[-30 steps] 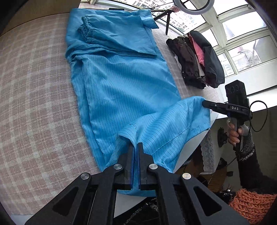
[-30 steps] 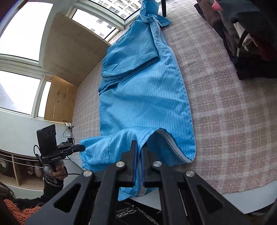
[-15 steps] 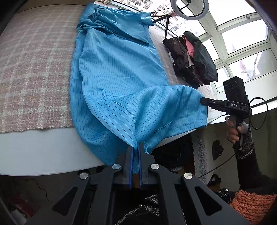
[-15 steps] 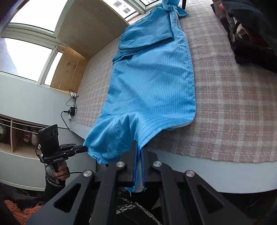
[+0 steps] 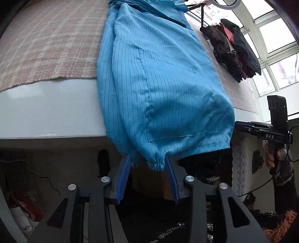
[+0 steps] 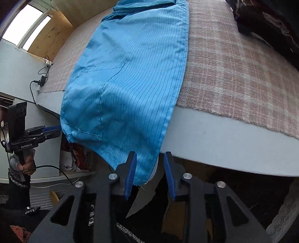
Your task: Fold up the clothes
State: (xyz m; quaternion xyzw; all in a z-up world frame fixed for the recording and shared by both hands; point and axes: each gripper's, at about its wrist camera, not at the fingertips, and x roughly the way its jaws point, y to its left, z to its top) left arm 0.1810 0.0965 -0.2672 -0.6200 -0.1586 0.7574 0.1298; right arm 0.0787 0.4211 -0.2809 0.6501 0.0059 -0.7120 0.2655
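Observation:
A blue pinstriped garment (image 5: 158,84) lies lengthwise on the plaid-covered table (image 5: 52,108), and its lower end hangs over the front edge. My left gripper (image 5: 147,160) is below that edge with its jaws opening. The gathered elastic hem (image 5: 156,164) hangs loose between the blue pads. In the right wrist view the same garment (image 6: 130,74) drapes over the table edge (image 6: 224,142). My right gripper (image 6: 149,156) is also opening, and the hem corner (image 6: 143,168) dangles between its fingers. Each view shows the other gripper beside the hem: the right gripper (image 5: 243,125) and the left gripper (image 6: 50,130).
A pile of dark clothes (image 5: 233,50) sits at the table's far right. A tripod leg (image 5: 202,13) stands behind the garment. A plug and cable (image 6: 42,80) lie at the table's left edge. A lace cloth (image 5: 241,164) hangs below the table. A person's hands hold both grippers.
Both grippers drew the garment's lower end toward the front edge and down over it. Both sets of jaws, shut on the hem before, have parted and released it.

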